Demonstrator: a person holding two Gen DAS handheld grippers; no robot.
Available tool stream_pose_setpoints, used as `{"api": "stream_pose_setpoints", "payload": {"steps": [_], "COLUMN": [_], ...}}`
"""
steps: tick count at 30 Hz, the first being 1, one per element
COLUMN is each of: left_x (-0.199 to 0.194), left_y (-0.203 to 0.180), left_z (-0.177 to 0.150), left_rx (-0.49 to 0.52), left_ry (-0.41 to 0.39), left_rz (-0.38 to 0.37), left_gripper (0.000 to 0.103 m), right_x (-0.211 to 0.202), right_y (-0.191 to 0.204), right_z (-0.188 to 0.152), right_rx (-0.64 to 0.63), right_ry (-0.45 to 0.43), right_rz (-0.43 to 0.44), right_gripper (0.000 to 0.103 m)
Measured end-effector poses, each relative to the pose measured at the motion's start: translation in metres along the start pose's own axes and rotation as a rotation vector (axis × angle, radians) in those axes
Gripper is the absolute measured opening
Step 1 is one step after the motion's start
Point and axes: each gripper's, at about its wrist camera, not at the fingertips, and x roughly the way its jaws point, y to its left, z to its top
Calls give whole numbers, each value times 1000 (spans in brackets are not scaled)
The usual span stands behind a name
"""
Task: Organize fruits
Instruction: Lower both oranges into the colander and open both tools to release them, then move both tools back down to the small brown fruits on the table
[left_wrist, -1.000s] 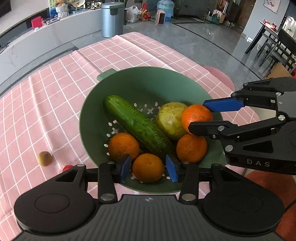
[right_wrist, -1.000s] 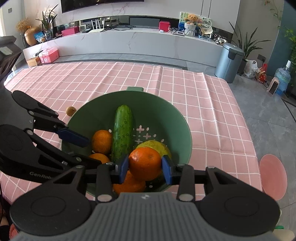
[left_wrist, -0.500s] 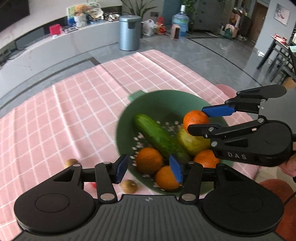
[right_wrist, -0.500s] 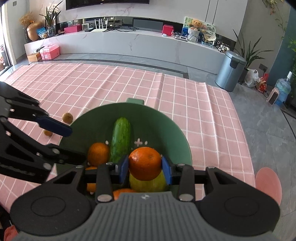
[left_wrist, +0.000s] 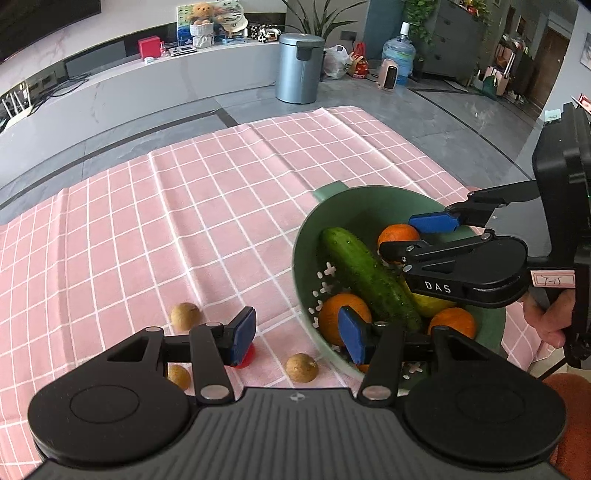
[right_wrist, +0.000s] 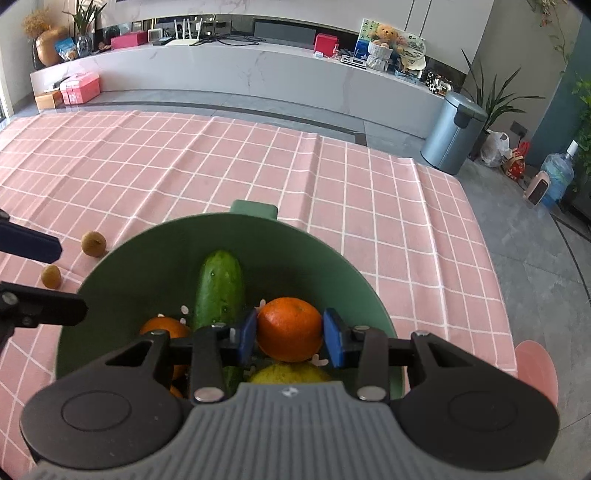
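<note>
A green colander (left_wrist: 373, 206) (right_wrist: 155, 251) sits on the pink checked cloth. It holds a cucumber (left_wrist: 365, 273) (right_wrist: 221, 288), several oranges (left_wrist: 341, 319) and a yellow-green fruit (right_wrist: 290, 373). My right gripper (right_wrist: 290, 334) (left_wrist: 410, 234) is shut on an orange (right_wrist: 290, 328) (left_wrist: 397, 234) above the colander. My left gripper (left_wrist: 297, 334) is open and empty, low over the cloth at the colander's left rim. Three small brown fruits (left_wrist: 184, 315) (left_wrist: 301, 367) (left_wrist: 179, 376) and a small red one (left_wrist: 245, 356) lie on the cloth near it.
Two of the brown fruits show in the right wrist view (right_wrist: 94, 242) (right_wrist: 51, 276). The left gripper's fingers (right_wrist: 33, 245) reach in at the left there. A pink stool (right_wrist: 535, 369) stands past the table's right edge. A grey bin (left_wrist: 299, 68) stands on the floor beyond.
My left gripper has drawn back and to the left, off the colander and over the small fruits on the cloth. My right gripper has lifted the orange slightly, still shut on it.
</note>
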Motion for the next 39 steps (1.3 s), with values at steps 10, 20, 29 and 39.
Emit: {"api": "stream_pose_setpoints", "payload": {"steps": [10, 20, 29, 39], "left_x": [-19, -48, -52, -48], "left_y": [9, 21, 39, 64], "left_z": [-16, -38, -64, -97], "left_rx": [-22, -40, -36, -63], "left_ry": [-29, -88, -92, -112], "left_rz": [-4, -6, -8, -48], "left_gripper": [61, 61, 61, 60], "right_x": [-14, -71, -99, -95], "right_y": [4, 32, 84, 132], "right_z": [-3, -19, -44, -71], "right_rx": [4, 95, 180, 170], "right_ry": [-6, -114, -169, -182], "right_rz": [-42, -5, 51, 16], "right_gripper": [38, 45, 45, 44]}}
